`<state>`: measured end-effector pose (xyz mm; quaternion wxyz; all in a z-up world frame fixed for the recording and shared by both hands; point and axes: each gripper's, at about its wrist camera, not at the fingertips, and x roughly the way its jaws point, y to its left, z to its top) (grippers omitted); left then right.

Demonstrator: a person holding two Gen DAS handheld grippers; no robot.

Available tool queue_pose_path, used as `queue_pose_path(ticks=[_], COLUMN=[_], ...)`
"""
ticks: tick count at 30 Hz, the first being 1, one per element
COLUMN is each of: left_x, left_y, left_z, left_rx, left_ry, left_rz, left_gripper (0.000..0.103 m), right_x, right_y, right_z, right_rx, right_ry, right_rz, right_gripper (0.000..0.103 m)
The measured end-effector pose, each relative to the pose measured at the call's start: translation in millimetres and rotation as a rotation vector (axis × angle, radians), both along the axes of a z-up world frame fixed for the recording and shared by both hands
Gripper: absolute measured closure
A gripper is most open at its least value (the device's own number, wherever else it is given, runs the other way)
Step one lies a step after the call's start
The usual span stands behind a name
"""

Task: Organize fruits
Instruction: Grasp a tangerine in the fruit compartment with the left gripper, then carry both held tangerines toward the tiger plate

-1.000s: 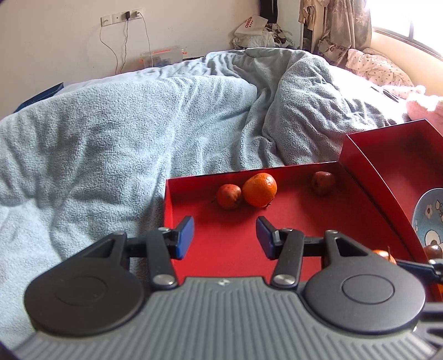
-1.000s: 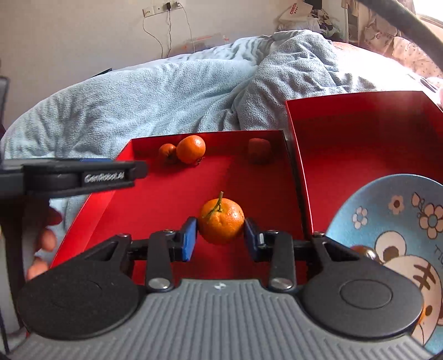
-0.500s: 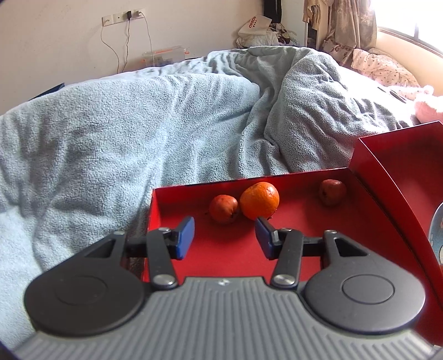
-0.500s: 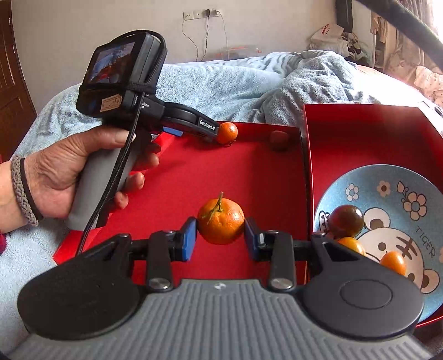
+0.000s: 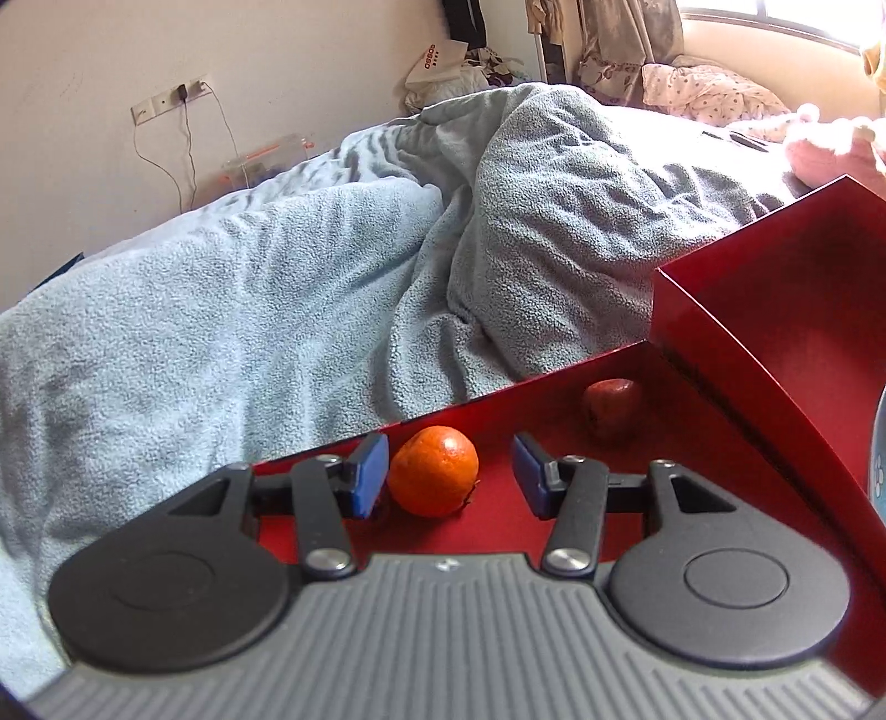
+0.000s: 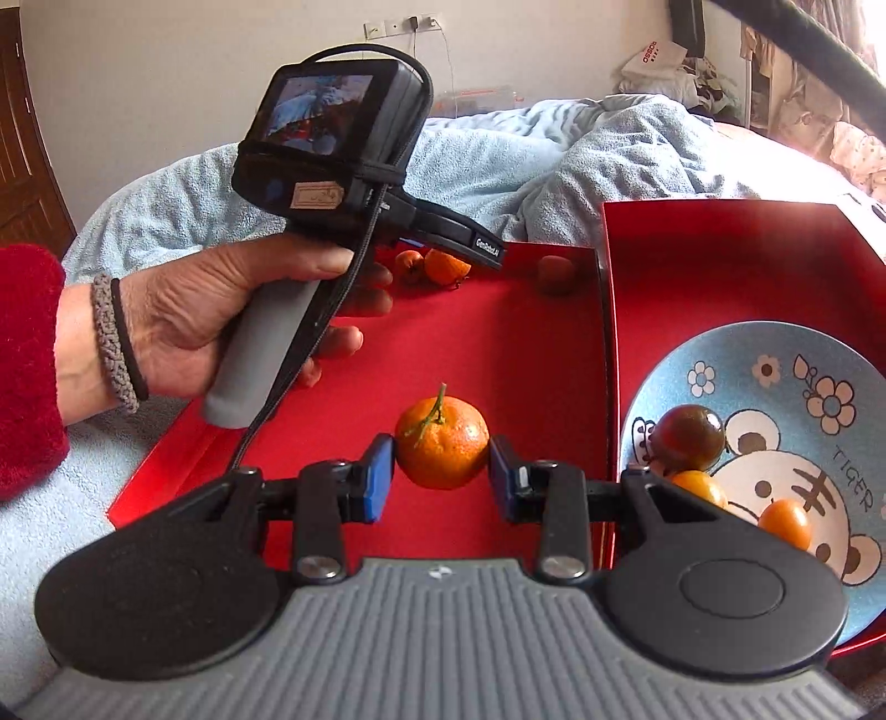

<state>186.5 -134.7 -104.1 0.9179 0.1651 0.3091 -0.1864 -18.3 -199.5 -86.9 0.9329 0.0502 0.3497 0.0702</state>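
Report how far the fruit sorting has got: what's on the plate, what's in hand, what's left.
Done: three small fruits, one dark and two orange, lie on the blue plate.
In hand: the right gripper is shut on a stemmed tangerine over the red tray.
Left: the left gripper is open around a second tangerine; a reddish fruit and another small one wait at the tray's far edge.

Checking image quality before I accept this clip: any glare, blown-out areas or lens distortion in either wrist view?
Left wrist view: window at top right blown out, washing the pink bedding; strong fisheye bend with dark corners; the orange stays sharp. Right wrist view: overexposure at the upper right edge over the blanket; the held tangerine and plate are evenly lit and crisp.
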Motion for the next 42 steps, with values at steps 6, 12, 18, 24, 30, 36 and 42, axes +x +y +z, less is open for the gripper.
queue_pose_path(ticks=[6, 12, 18, 24, 30, 36, 42], left_x=[-2, -4, -7, -18, -39, -59, -77], left_y=[-9, -9, -4, 0, -1, -4, -9], left_z=[-17, -17, -11, -5, 6, 20, 32], left_rx=[0.101, 0.116, 0.09, 0.032, 0.017, 0.001, -0.004], left_ry=[-0.053, -0.074, -0.052, -0.005, -0.002, -0.007, -0.016], left_rz=[-0.002, 0.024, 0.036, 0.045, 0.037, 0.031, 0.022], left_gripper=[0.048, 0.06, 0.064, 0.065, 0.065, 0.065, 0.065], right_x=[3, 2, 2, -3, -13, -25, -37], right_y=[-3, -3, -7, -15, -18, -22, -30], right_z=[-2, 0, 6, 12, 19, 21, 26], right_rx=[-0.011, -0.027, -0.051, -0.064, -0.069, -0.07, -0.066], right_ry=[0.005, -0.005, -0.028, -0.046, -0.064, -0.065, -0.08], right_rz=[-0.004, -0.006, -0.015, -0.036, -0.037, -0.041, -0.06], right_gripper=[0.061, 0.061, 0.061, 0.061, 0.061, 0.061, 0.06])
